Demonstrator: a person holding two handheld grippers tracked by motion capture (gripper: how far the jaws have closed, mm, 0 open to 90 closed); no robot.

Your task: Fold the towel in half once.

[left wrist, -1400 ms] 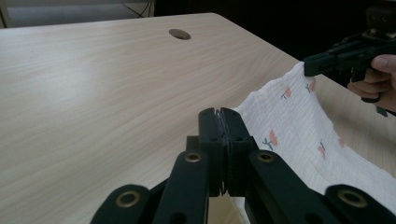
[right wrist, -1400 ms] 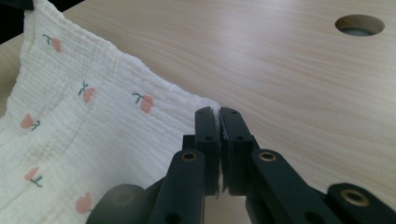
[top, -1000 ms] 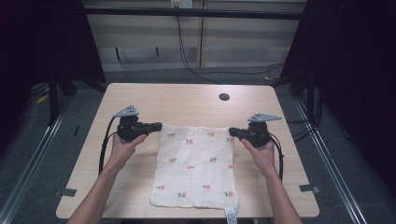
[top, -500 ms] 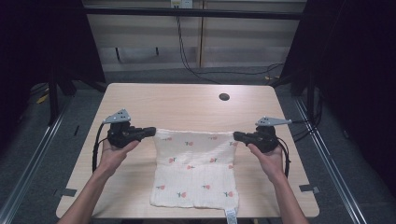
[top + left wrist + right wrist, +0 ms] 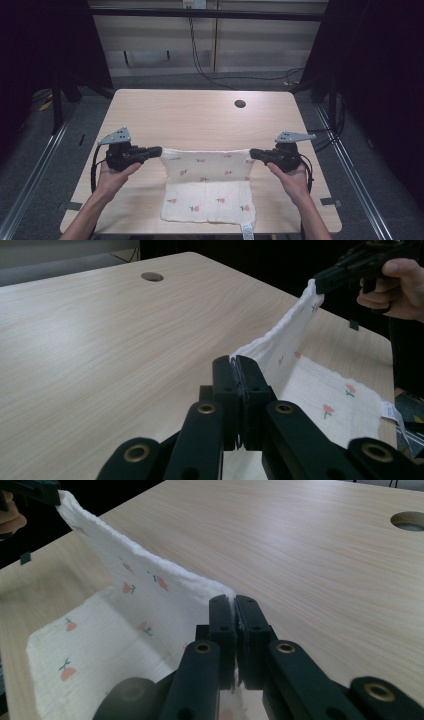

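Note:
A white cloth (image 5: 207, 197) printed with small red flowers lies on the near middle of the wooden table (image 5: 200, 120). Its far edge is raised off the table and pulled taut between my two grippers. My left gripper (image 5: 159, 150) is shut on the far left corner, and the right gripper (image 5: 252, 153) is shut on the far right corner. In the left gripper view the jaws (image 5: 239, 365) pinch the cloth (image 5: 320, 390), which runs up to the other gripper (image 5: 320, 282). The right gripper view shows its jaws (image 5: 234, 605) clamped on the cloth (image 5: 125, 630).
A round hole (image 5: 240, 104) sits in the table's far right part. A small label (image 5: 247, 231) hangs at the cloth's near edge, by the table's front edge. Cables (image 5: 200, 55) run over the floor behind the table, and dark curtains stand on both sides.
Both grippers have moved apart and toward the person, rising a little. The cloth's far edge has come up off the table and is stretched taut between them.

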